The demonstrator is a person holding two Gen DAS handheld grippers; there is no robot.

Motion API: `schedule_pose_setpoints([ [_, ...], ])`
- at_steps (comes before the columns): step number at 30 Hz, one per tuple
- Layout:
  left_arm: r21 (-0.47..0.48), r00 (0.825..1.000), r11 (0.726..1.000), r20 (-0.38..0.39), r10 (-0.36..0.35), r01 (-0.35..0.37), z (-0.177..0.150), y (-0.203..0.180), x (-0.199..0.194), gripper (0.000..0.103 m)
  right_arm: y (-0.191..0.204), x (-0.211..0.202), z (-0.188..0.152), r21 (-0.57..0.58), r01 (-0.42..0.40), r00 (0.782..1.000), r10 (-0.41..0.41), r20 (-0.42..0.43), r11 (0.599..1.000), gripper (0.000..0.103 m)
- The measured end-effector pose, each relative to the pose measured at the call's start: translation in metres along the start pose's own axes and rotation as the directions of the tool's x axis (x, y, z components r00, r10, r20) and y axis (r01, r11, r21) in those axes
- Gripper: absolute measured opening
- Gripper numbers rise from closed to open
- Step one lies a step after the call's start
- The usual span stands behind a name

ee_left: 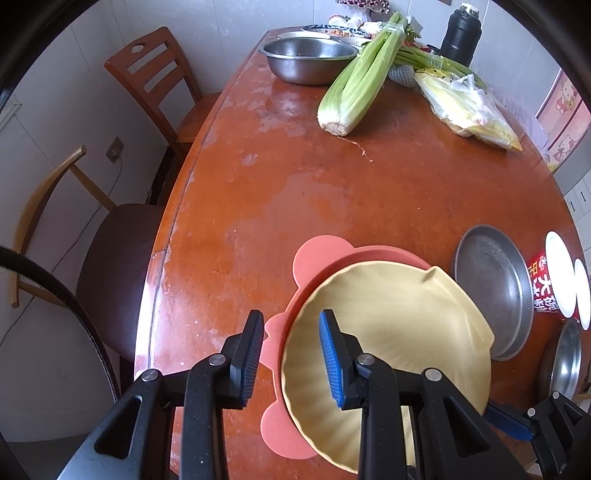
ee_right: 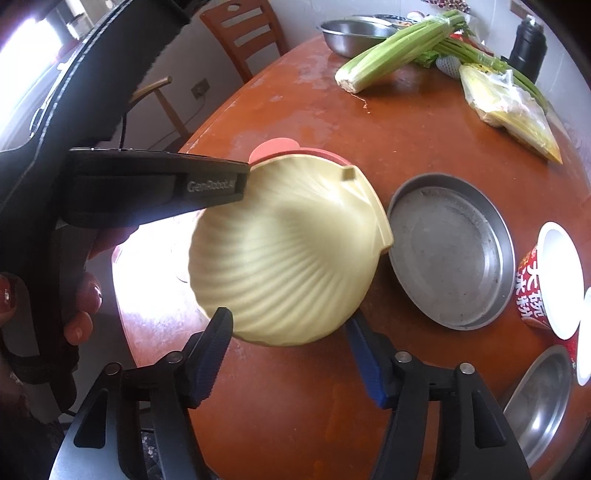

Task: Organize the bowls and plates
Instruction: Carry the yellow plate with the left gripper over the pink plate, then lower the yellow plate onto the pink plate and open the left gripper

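We find the pale yellow shell-shaped ribbed plate [ee_right: 284, 258] tilted above the reddish-brown wooden worktop [ee_left: 295, 192], its near edge raised over the salmon-pink lobed plastic plate [ee_left: 314, 254] that lies flat beneath it. The left gripper [ee_left: 291, 358] points steeply down with its fingers [ee_left: 332, 358] set astride the yellow plate's left rim — one inside the dish, one outside — with a visible gap between the outer pad and the rim, so we cannot tell whether it clamps. The right gripper [ee_right: 291, 347] stands with its fingers [ee_right: 364, 358] well parted at the plate's near edge; the pads do not press on the rim, and it holds nothing. In the right wrist view a hand [ee_right: 79, 306] grasps the left tool's handle.

Just beside the yellow plate, to its right, lies a round shallow grey metal pan [ee_right: 450, 251], flat on the worktop. Further right stand a red printed paper bowl with white lid [ee_right: 546, 284] and a shiny steel dish [ee_right: 535, 406]. At the far end we note a deep stainless steel basin [ee_left: 306, 59], a bunch of green celery [ee_left: 362, 74], a clear bag of yellow contents [ee_left: 469, 107] and a black flask [ee_left: 461, 33].
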State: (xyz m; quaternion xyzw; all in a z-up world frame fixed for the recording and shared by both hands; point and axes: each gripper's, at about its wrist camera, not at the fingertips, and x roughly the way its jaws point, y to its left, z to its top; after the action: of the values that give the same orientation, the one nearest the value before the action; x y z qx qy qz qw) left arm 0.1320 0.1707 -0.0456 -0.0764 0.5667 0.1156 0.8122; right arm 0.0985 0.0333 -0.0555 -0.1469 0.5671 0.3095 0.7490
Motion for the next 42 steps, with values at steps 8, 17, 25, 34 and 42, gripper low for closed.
schedule_pose_setpoints([
  [8,0.002,1.0,1.0,0.026,-0.013,0.013,-0.002,-0.006,-0.017,0.031,-0.009,-0.014,-0.002,0.028,0.006,1.0,-0.007,0.03,1.0,0.066],
  [17,0.008,0.998,1.0,0.053,-0.03,0.03,-0.006,-0.014,-0.041,0.032,-0.024,-0.044,-0.006,0.066,0.02,0.995,-0.027,0.1,0.998,0.066],
  [25,0.04,0.995,0.998,0.09,-0.043,0.04,-0.01,-0.027,-0.066,0.034,-0.038,-0.073,-0.016,0.116,0.036,0.986,-0.054,0.155,0.993,0.067],
  [34,0.076,0.991,0.996,0.124,-0.059,0.05,-0.014,-0.046,-0.09,0.039,-0.051,-0.099,-0.027,0.172,0.034,0.978,-0.069,0.199,0.984,0.067],
  [42,0.116,0.987,0.991,0.133,-0.085,0.07,-0.019,-0.063,-0.099,0.04,-0.064,-0.116,-0.038,0.229,0.04,0.971,-0.092,0.222,0.973,0.067],
])
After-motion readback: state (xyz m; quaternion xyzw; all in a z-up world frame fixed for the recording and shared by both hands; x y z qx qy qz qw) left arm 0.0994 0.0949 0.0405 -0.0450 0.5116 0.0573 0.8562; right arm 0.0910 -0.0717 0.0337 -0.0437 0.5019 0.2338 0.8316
